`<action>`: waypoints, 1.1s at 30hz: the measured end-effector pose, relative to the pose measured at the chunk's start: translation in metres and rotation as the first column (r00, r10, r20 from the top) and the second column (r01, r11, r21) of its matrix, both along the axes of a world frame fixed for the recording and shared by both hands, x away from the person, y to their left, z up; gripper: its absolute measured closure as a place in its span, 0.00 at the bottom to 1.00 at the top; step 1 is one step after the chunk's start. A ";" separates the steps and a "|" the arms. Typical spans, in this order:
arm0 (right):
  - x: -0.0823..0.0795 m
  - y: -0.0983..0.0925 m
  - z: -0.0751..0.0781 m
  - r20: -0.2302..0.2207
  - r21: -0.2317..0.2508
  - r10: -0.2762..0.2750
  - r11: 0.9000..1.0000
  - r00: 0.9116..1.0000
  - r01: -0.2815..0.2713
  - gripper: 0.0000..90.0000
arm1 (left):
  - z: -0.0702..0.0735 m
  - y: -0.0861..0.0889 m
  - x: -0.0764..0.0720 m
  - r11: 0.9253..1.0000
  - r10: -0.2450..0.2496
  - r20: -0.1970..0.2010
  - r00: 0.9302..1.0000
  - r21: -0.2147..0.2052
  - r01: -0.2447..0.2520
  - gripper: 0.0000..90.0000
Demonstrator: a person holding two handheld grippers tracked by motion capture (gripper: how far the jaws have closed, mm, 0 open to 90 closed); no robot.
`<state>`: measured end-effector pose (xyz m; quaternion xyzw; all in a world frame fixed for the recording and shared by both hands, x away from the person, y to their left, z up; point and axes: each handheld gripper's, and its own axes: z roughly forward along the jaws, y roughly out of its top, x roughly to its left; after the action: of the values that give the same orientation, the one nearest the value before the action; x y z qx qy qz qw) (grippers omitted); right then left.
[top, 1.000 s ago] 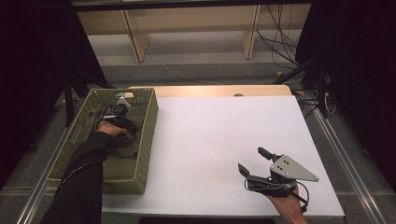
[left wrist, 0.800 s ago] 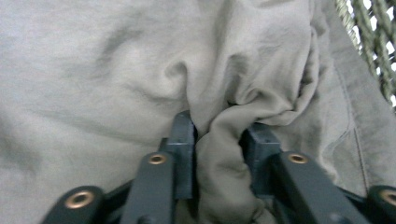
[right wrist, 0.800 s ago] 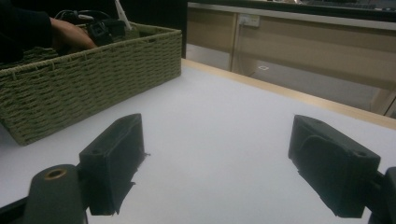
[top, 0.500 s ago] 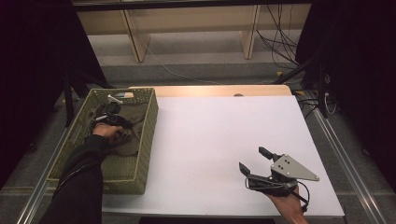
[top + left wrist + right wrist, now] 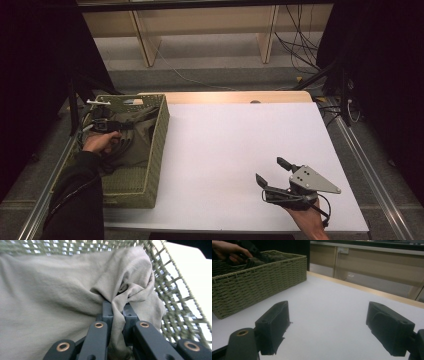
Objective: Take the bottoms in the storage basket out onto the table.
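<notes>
From above, we saw our left gripper reaching into the woven green basket at the table's left edge, where the olive cloth lay bunched; the basket kept the cloth gathered, so a pinch on 1 fold seemed enough to start lifting it. Our right gripper rested well apart near the front right of the white table, probably waiting to take a second corner. Along the left gripper's jaws, which had just been closing, we saw them clamped together on a ridge of cloth against the basket's weave. Along the right gripper's jaws, the 2 pads stood wide apart over bare table, holding nothing, with the basket beyond.
</notes>
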<state>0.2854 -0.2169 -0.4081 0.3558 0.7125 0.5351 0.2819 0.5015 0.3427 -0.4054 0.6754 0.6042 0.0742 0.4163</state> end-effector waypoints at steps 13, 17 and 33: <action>0.000 0.000 0.000 0.002 0.000 -0.001 1.000 1.000 0.001 0.22 | 0.026 0.014 -0.030 0.990 0.048 0.139 0.989 -0.134 -0.030 0.94; -0.001 0.000 0.001 0.006 0.000 0.000 1.000 1.000 0.000 0.22 | 0.031 0.015 -0.034 0.986 0.056 0.164 0.985 -0.166 -0.029 0.94; -0.001 0.000 0.000 0.009 -0.006 0.000 1.000 1.000 0.000 0.22 | 0.049 0.009 -0.045 0.963 0.089 0.263 0.961 -0.270 -0.016 0.94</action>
<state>0.2844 -0.2168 -0.4076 0.3524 0.7130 0.5344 0.2862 0.4567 0.3521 -0.3559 0.5803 0.5633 0.0961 0.5802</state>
